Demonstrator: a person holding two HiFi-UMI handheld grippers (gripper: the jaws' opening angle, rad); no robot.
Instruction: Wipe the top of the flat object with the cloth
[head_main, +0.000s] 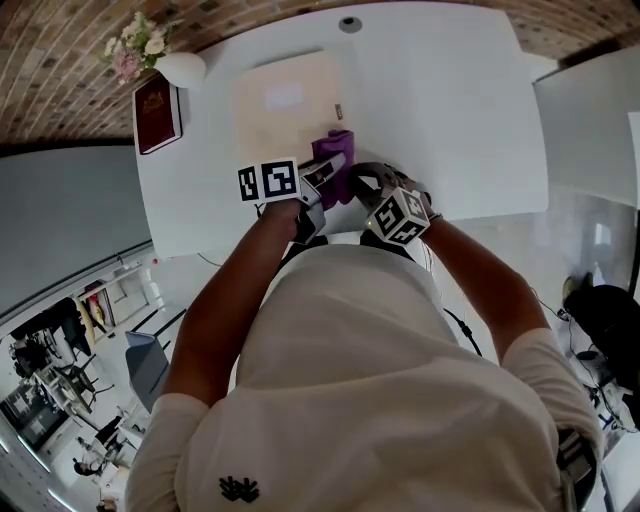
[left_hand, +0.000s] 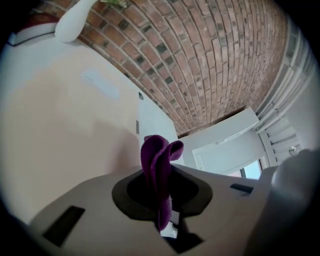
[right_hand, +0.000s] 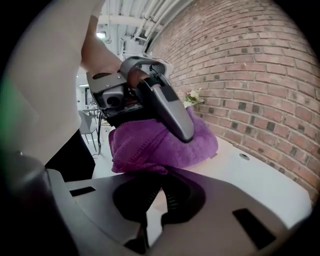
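Pinching the cloth in my left gripper jaws, fold sticking up; only that gripper's view shows the grip. Head view puts the cloth at the board's near right corner on the worktop. Right gripper jaws are slightly apart and empty. Can't tell if the cloth touches the board.

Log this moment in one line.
left gripper: shut on cloth | right gripper: at cloth's edge, grip unclear | cloth: by board's near edge
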